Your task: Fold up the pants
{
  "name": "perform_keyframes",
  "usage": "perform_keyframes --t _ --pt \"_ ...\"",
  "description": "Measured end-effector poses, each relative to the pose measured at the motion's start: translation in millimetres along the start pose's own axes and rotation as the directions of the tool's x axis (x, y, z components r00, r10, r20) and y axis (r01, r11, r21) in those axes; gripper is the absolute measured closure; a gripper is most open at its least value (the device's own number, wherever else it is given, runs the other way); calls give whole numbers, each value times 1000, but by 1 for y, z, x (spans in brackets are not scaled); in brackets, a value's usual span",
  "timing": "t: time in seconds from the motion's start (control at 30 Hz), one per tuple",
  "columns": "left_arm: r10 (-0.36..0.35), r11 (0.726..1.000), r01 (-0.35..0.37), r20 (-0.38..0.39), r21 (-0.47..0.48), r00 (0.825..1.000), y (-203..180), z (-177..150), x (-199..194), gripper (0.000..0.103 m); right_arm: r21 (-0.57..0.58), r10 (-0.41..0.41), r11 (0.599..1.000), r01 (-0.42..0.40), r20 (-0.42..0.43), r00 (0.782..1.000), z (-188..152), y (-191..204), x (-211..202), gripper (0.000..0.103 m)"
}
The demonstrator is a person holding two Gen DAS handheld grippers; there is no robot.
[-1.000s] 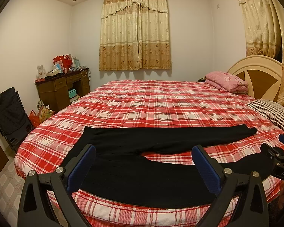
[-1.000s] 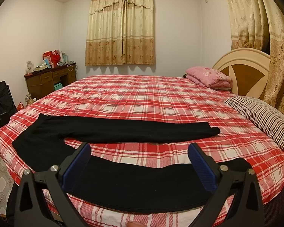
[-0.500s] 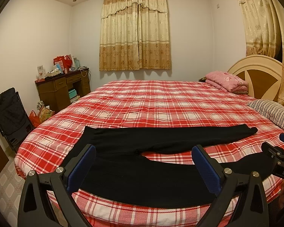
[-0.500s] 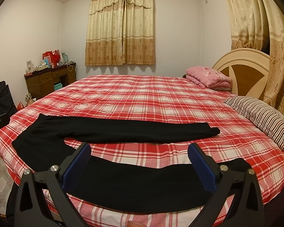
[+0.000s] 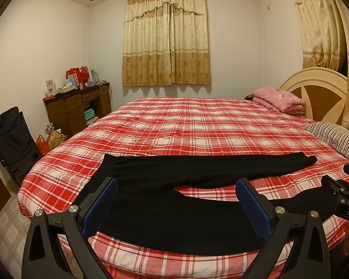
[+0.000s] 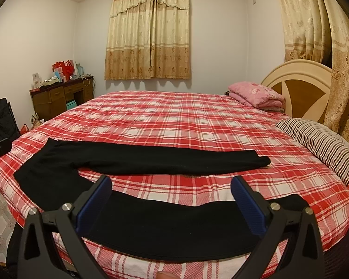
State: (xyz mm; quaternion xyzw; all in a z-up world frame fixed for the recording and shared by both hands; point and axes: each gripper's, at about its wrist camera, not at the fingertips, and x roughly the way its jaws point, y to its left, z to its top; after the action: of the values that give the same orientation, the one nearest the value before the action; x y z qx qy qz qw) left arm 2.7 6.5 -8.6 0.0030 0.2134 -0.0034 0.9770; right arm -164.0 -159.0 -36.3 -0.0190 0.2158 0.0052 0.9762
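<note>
Black pants (image 5: 174,204) lie flat across the near edge of the plaid bed (image 5: 197,125), legs spread in a V, cuffs out toward 3 o'clock. Left gripper (image 5: 176,200) and right gripper (image 6: 172,197) both hover wide open above the near leg, holding nothing.

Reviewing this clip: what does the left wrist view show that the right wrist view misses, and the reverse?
Only the left view shows the right gripper at its right edge, and the whole folding chair. Only the right view shows the near leg's cuff uncovered and a fingertip at the bottom. Both show the black pants spread flat on the plaid bed, legs apart, each view's own gripper open.
</note>
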Motion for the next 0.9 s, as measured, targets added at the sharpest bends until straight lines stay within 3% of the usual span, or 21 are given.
perform_keyframes --t 0.27,0.43,0.57,0.73,0.9 --pt "3 1000 -3 -12 -1 1000 3 -4 6 1 1 -4 1000 4 -4 1000 -1 0 1 0" --pt "23 1000 -23 -22 15 999 20 -12 31 1 -2 12 1000 -12 -18 1000 -5 0 6 0" --pt "71 996 -70 -21 48 997 60 -12 72 1 3 42 999 -42 -43 998 -11 -2 19 0" --pt "193 981 -188 -102 53 976 140 -2 142 1 22 81 997 -79 -103 991 -26 -2 39 0" --pt "207 978 -198 -162 71 965 200 8 216 1 -2 107 994 -108 -120 987 -41 4 49 0"
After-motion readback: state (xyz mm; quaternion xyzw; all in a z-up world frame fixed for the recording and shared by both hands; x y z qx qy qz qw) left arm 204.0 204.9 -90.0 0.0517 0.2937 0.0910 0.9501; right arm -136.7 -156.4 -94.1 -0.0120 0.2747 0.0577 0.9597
